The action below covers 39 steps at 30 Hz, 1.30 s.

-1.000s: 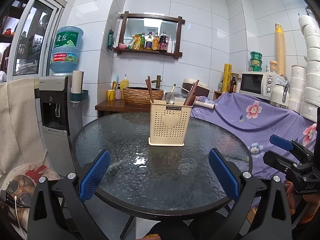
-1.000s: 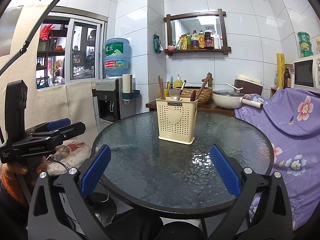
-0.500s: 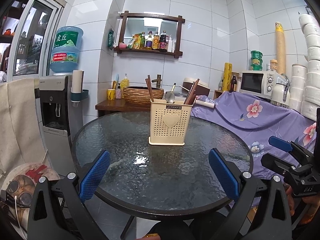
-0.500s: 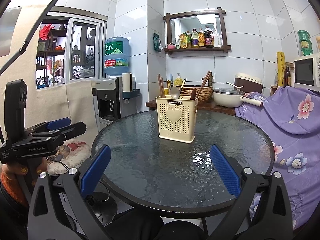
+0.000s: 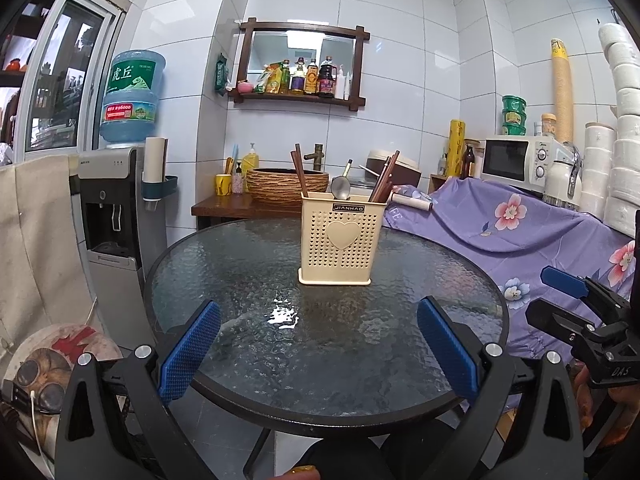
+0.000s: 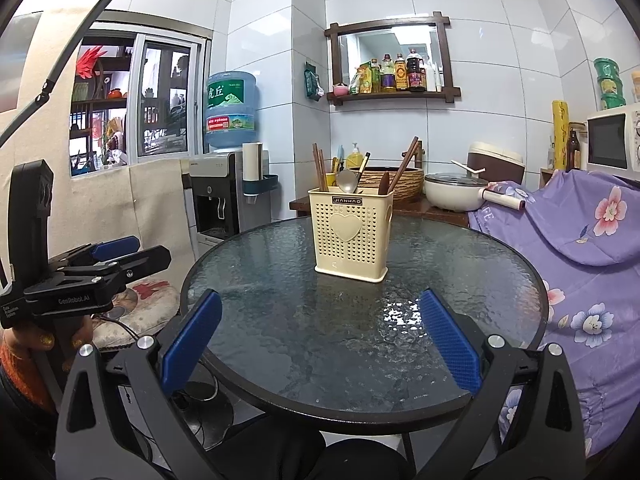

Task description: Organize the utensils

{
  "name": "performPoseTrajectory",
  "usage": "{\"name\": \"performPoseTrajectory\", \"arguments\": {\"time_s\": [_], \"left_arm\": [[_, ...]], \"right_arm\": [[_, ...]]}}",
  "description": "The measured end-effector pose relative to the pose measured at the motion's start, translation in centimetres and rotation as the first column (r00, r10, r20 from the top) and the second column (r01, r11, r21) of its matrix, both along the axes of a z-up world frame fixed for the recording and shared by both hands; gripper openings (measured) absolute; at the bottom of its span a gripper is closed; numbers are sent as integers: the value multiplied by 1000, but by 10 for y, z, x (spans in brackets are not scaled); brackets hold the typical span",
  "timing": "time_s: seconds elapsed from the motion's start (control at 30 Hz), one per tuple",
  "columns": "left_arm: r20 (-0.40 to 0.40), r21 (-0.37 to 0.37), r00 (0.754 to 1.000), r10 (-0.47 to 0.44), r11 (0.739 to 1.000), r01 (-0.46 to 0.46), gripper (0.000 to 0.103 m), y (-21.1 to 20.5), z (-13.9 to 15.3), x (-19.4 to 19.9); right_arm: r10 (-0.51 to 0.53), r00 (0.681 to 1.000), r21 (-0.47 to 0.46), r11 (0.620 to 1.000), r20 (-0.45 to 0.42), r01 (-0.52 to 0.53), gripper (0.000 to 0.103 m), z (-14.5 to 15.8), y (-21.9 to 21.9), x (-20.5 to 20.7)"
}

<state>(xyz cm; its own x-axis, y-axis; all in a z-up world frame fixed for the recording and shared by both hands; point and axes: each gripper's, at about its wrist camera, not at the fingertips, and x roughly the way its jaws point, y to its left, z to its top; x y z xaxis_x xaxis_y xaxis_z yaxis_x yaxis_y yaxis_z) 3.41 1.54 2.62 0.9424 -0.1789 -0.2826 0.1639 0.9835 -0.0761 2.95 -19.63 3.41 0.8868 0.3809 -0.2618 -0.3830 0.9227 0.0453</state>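
A cream perforated utensil holder (image 5: 339, 238) with a heart on its front stands upright on the round glass table (image 5: 240, 264). It holds brown chopsticks (image 5: 299, 170), more chopsticks (image 5: 383, 179) and a metal spoon (image 5: 341, 189). It also shows in the right wrist view (image 6: 351, 235) on the table (image 6: 460, 264), with the spoon (image 6: 346, 181) and chopsticks (image 6: 320, 168). My left gripper (image 5: 318, 346) is open and empty over the table's near edge. My right gripper (image 6: 320, 344) is open and empty, likewise near the front edge. Each gripper shows in the other's view, off the table's sides.
A water dispenser (image 5: 120, 216) stands at the left. A wooden counter with a woven basin (image 5: 286, 186) is behind the table. A purple flowered cloth (image 5: 520, 232) covers things at the right, under a microwave (image 5: 516, 158). A white pot (image 6: 454, 196) sits behind.
Hardly anything has changed. Both grippers stay open over the table's near edge, with only a slight drift of the views.
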Motion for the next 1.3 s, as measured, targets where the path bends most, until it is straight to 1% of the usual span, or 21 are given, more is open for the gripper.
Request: {"name": "performPoseTrajectory", "arguments": {"time_s": [0.77,0.97,1.3], "left_arm": [[-13,-3,1000,-7,1000,7,97,-1,-3,2],[-11,-44,1000,-9,999,8,97,3,-3,2],[-19,3,1000,5,1000,-5,97,-5,-3,3]], "right_arm": [[-8,1000,0,1000,-11,8,97,1,2,1],[-8,1000,-1,1000,-12,8,97,1,2,1],[-11,1000,1,1000,-14,11,97,-1,3,1]]}}
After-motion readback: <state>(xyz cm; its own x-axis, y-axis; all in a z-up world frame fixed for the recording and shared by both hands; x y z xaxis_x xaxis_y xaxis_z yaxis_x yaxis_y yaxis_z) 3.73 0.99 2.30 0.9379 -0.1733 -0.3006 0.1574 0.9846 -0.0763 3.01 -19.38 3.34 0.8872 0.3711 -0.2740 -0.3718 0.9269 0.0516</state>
